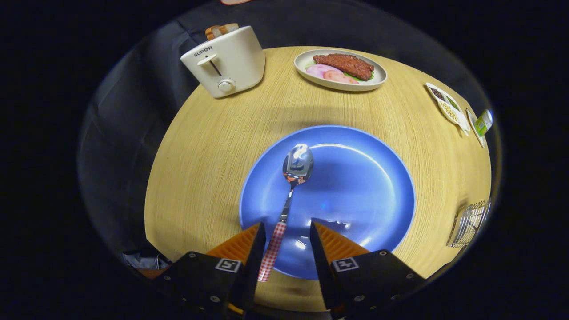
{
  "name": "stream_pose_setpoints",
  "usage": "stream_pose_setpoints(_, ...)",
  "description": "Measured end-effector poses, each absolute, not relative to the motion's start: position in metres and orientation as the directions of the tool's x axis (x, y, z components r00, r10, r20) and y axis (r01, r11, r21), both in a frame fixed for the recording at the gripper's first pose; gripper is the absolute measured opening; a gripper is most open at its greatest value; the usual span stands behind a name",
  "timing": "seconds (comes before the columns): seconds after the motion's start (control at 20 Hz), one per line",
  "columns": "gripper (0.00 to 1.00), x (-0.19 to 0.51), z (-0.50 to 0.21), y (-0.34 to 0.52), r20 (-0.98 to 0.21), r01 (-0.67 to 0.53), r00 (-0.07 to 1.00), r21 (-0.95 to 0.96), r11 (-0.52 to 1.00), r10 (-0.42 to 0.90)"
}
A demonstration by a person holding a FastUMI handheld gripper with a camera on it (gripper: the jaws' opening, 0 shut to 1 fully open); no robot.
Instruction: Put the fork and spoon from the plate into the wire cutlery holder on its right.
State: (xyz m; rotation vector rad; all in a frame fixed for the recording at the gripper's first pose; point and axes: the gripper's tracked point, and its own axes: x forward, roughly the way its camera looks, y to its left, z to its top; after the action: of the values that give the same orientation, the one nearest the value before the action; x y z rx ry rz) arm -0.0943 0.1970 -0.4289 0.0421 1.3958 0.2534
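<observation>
Spoon pickup is in hand. The gripper (287, 231) is held with jaws apart, straddling the checked handle of the spoon (291, 186) — the handle lies close to the left finger, not yet clamped. The spoon lies on the plate (378, 186) (no fork is seen there). Next: jaws to be closed on the handle, then a lift toward the holder (470, 223), right of the plate.

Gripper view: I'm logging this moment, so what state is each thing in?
gripper: fingers open, either side of the spoon's handle, not pressing it.
spoon: lying on the blue plate, bowl facing up, checked handle toward the fingers.
blue plate: flat on the table, holding the spoon.
toaster: upright, bread in its slots.
oval dish: holding food.
wire cutlery holder: right of the plate; contents cannot be told.
</observation>
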Motion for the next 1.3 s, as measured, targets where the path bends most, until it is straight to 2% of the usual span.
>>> stream_pose_setpoints(0.05,0.44,-0.095,-0.429,0.198,-0.971,-0.156,0.139,0.172,0.973,0.194)
stream_pose_setpoints(0.1,0.36,-0.097,-0.431,0.199,-0.975,-0.154,0.126,0.163,0.975,0.183)
stream_pose_setpoints(0.15,0.24,-0.097,-0.435,0.198,-0.978,-0.142,0.107,0.162,0.977,0.177)
stream_pose_setpoints(0.25,0.13,-0.099,-0.434,0.195,-0.979,-0.111,0.087,0.175,0.978,0.184)
stream_pose_setpoints(0.4,0.10,-0.096,-0.433,0.195,-0.973,-0.115,0.081,0.204,0.972,0.214)
stream_pose_setpoints(0.65,0.05,-0.081,-0.409,0.176,-0.953,-0.101,0.167,0.238,0.966,0.252)
stream_pose_setpoints(0.85,0.05,-0.075,-0.374,0.127,-0.940,-0.058,0.264,0.207,0.977,0.215)
stream_pose_setpoints(1.05,0.05,-0.090,-0.342,0.054,-0.943,-0.001,0.308,0.134,0.991,0.128)
stream_pose_setpoints(1.3,0.05,-0.130,-0.321,-0.050,-0.970,0.086,0.241,0.038,0.996,0.016)
